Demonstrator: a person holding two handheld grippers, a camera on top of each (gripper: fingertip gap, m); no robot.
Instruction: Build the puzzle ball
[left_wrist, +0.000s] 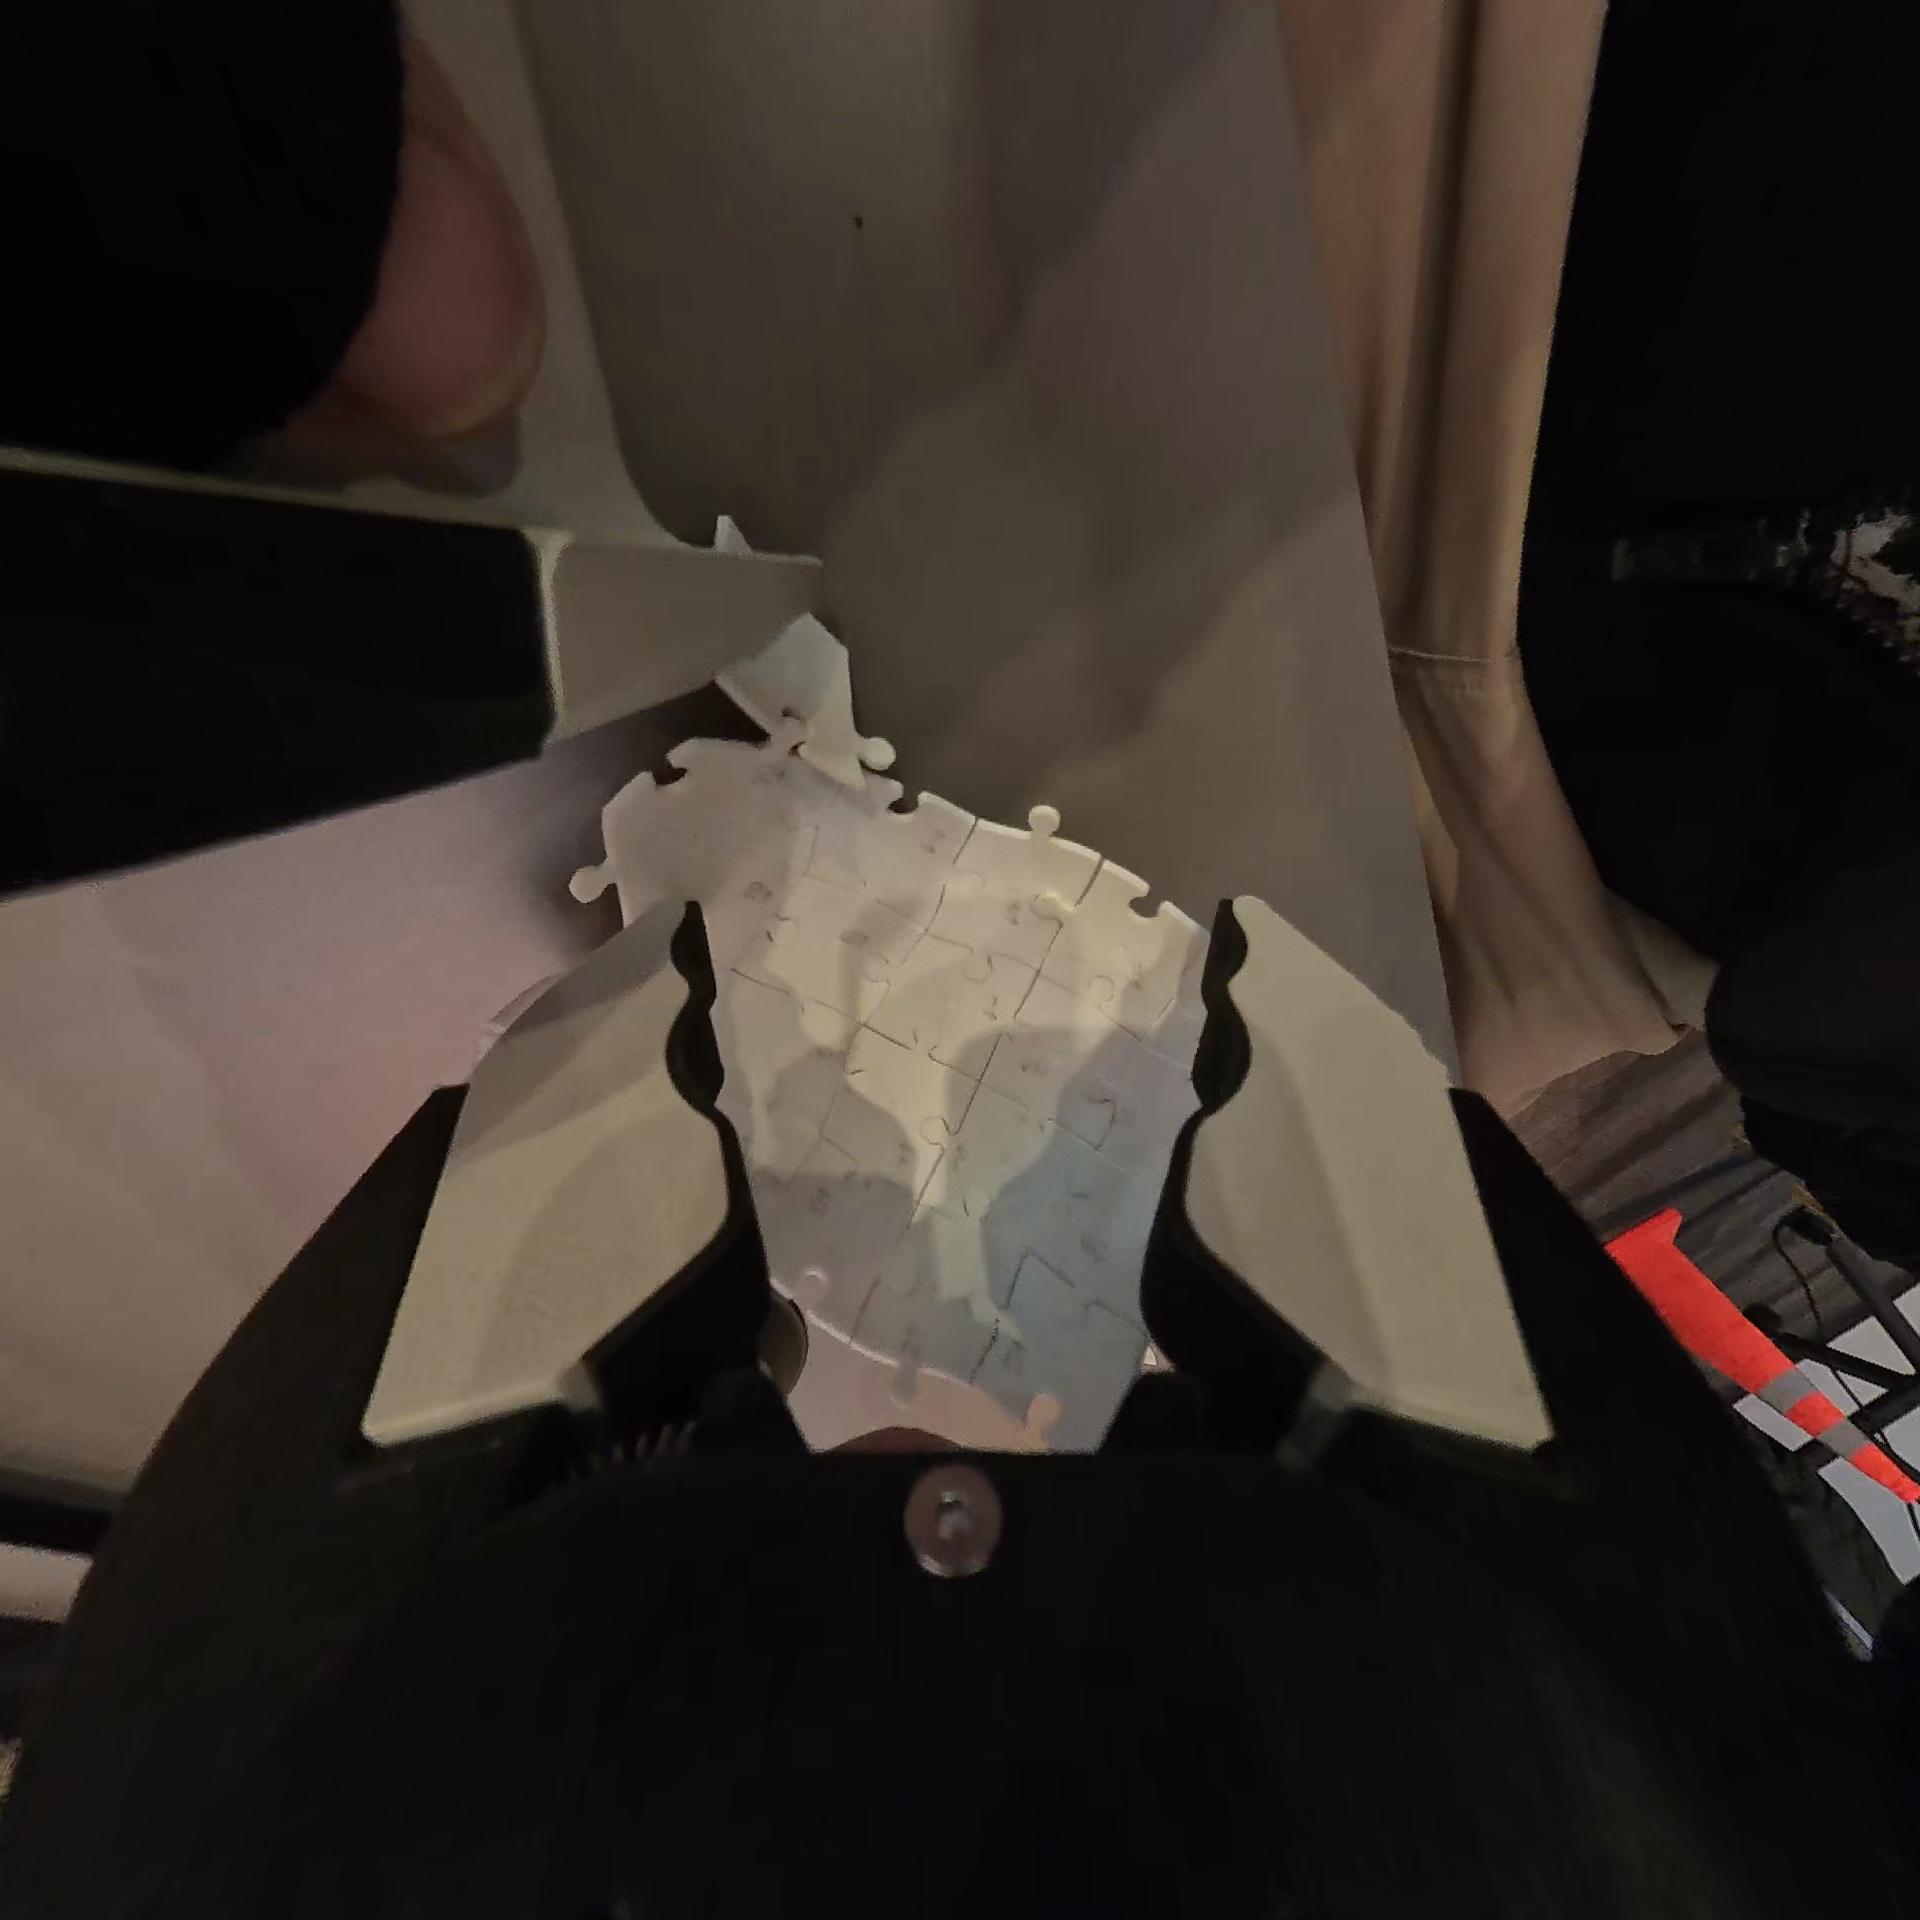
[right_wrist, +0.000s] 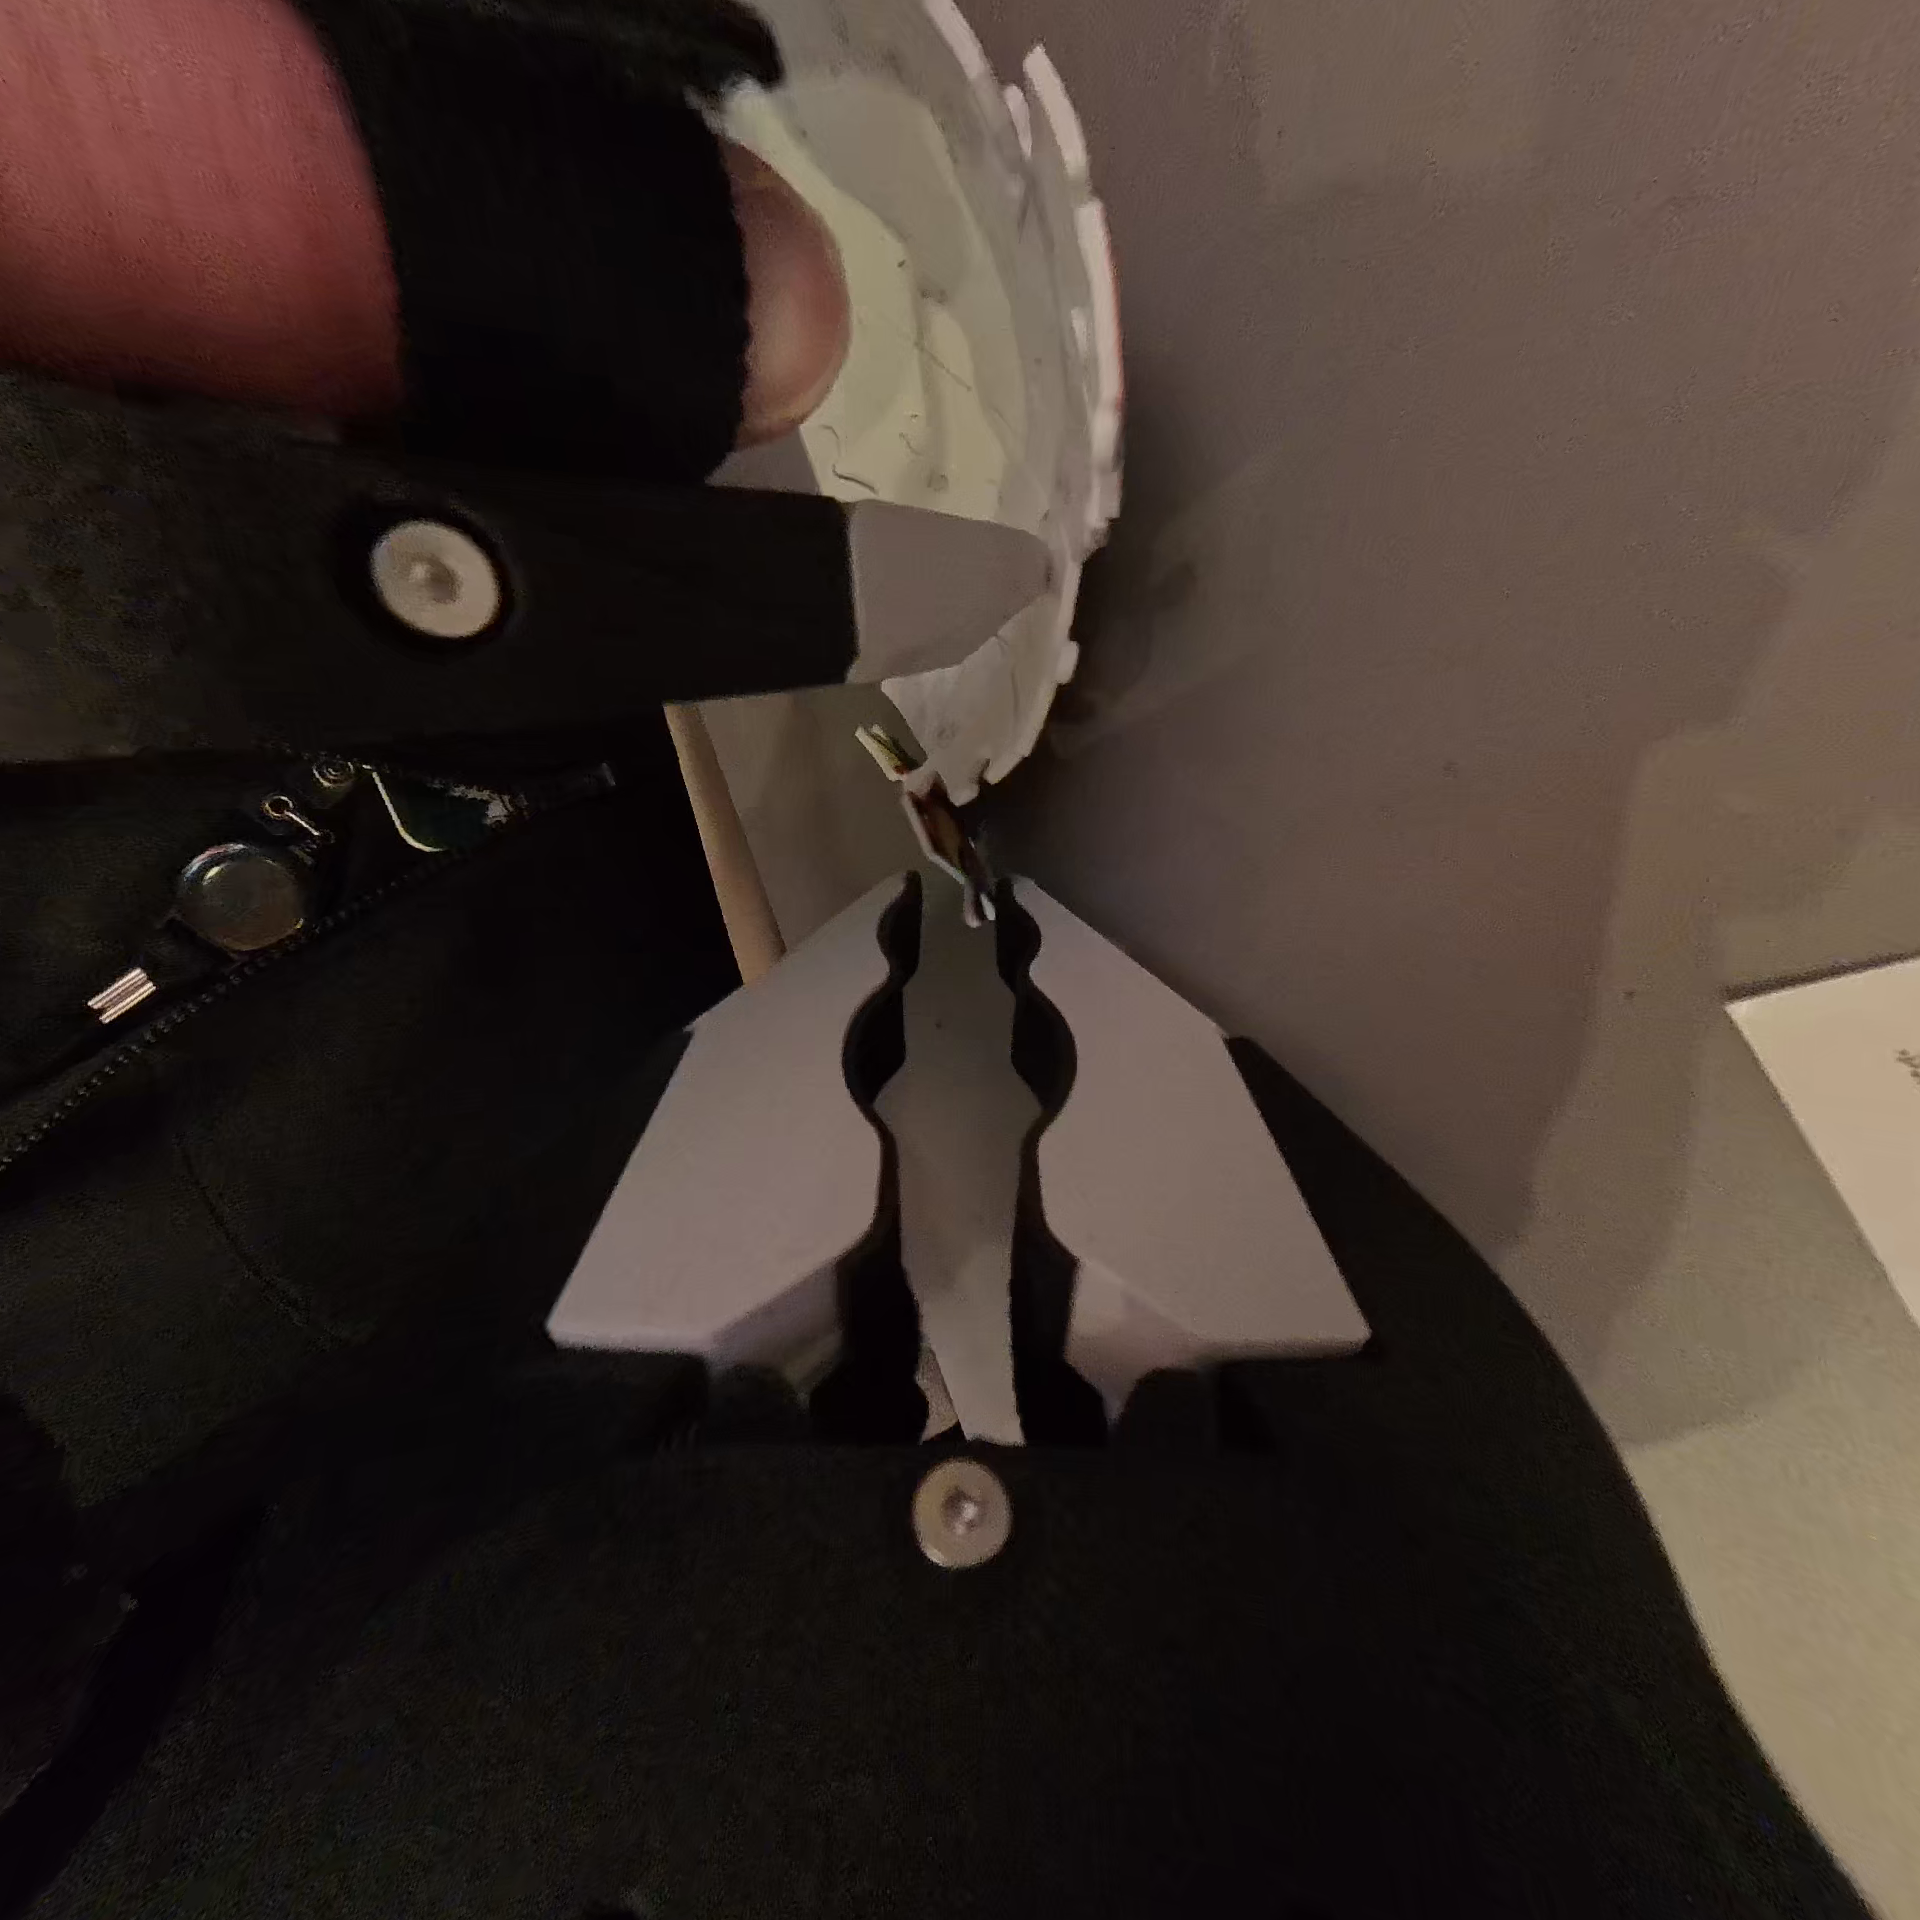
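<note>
- My claw (right_wrist: 961, 894) has its jaws nearly together, pinching the lower edge of a small puzzle piece (right_wrist: 951, 826) at the tips.
- Just above that piece, touching its top, the curved white shell (right_wrist: 987, 343) of joined pieces bulges to the right.
- The other claw (right_wrist: 951, 603) comes in from my upper left, its grey tip against the shell.
- A gloved hand (right_wrist: 561, 260) sits above it, one bare fingertip (right_wrist: 795, 301) on the shell.
- A white card (right_wrist: 1839, 1122) lies to my right.
- A grey wall (right_wrist: 1507, 416) stands behind.
</note>
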